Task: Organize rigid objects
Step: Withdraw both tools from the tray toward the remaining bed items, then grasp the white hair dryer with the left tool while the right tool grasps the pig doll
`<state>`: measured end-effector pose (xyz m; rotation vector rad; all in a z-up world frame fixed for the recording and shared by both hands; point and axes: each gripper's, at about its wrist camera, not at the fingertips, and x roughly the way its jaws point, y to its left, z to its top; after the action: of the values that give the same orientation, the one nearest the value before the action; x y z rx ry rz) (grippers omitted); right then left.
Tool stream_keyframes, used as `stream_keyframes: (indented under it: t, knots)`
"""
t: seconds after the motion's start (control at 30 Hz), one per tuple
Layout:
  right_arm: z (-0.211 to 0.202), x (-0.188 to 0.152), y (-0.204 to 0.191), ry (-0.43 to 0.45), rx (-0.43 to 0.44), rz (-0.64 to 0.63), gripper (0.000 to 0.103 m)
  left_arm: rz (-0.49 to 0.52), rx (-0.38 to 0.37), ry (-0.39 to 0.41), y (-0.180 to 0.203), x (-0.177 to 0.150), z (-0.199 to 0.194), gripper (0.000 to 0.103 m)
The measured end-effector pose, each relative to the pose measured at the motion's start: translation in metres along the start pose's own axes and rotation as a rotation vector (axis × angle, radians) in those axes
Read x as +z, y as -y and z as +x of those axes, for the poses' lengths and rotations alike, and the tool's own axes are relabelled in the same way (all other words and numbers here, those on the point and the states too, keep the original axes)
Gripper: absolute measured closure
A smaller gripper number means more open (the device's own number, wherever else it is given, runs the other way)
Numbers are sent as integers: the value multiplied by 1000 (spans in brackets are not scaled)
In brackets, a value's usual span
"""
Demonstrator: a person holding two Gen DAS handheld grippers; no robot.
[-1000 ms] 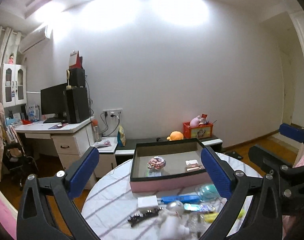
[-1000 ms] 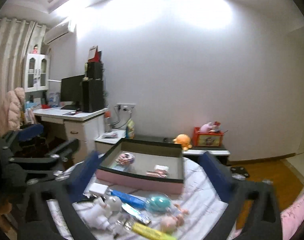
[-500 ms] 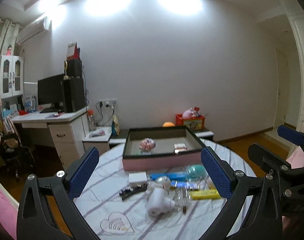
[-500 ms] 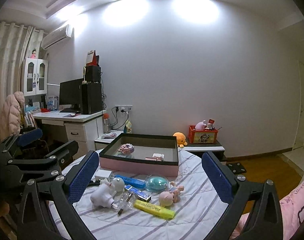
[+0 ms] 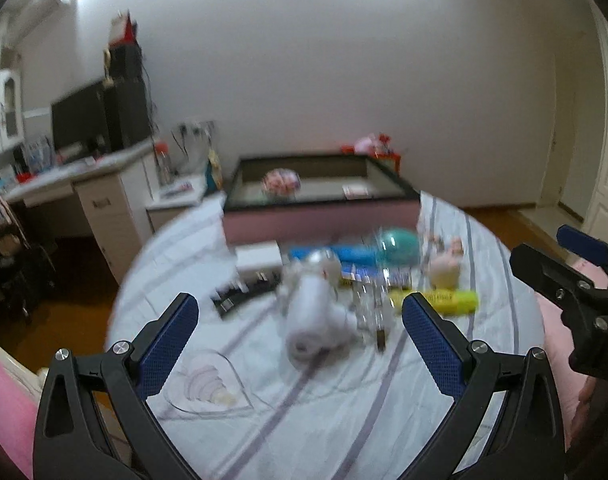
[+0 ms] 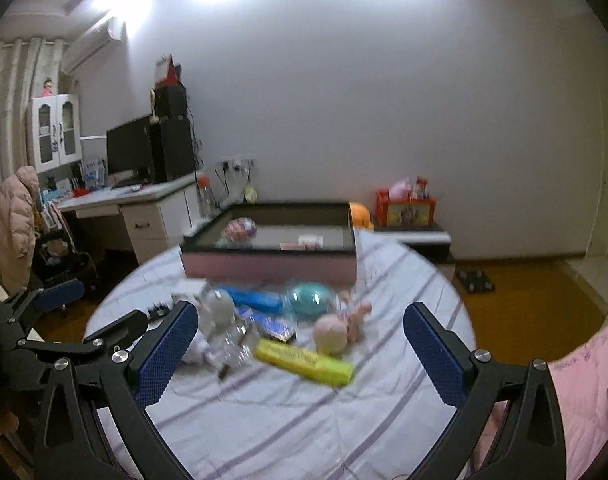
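Both sets of tongs, left (image 5: 298, 330) and right (image 6: 300, 338), hung wide apart and empty over the striped round tabletop (image 6: 304, 412). Small toys sat jumbled beside the pink black-rimmed tray (image 6: 270, 264), including a yellow rectangular box (image 6: 304, 361).

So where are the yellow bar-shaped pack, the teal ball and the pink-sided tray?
yellow bar-shaped pack (image 6: 304, 361), right wrist view, middle of its top face
teal ball (image 6: 308, 298), right wrist view, centre
pink-sided tray (image 6: 270, 266), right wrist view, front wall

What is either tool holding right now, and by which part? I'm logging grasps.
Nothing. The left tool and right tool are both open and empty above the table.
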<state>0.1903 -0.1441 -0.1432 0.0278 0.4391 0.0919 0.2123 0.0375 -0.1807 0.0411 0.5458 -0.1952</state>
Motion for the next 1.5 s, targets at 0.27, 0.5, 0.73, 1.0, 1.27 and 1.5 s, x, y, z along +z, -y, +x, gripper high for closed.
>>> stream_keyframes:
  t: [0.27,0.5,0.73,1.0,1.27,1.5]
  knots:
    - [39,-27,16,-121,-4,38,0,-106,-24,-152,-13,-13,58,0]
    - [63,-34,29,-168,-15,59,0,-48,21,-205,-1,-12,86,0]
    - [77,-38,37,-207,-28,77,0,-38,-66,-220,4,-9,94,40]
    - [95,-29,44,-238,-73,83,0,-8,-53,-203,3,-9,78,40]
    - [139,-19,44,-352,-78,75,0,-7,-25,-179,-10,-4,66,40]
    - [149,-22,50,-396,-26,108,45,-8,-12,-182,-9,0,76,40]
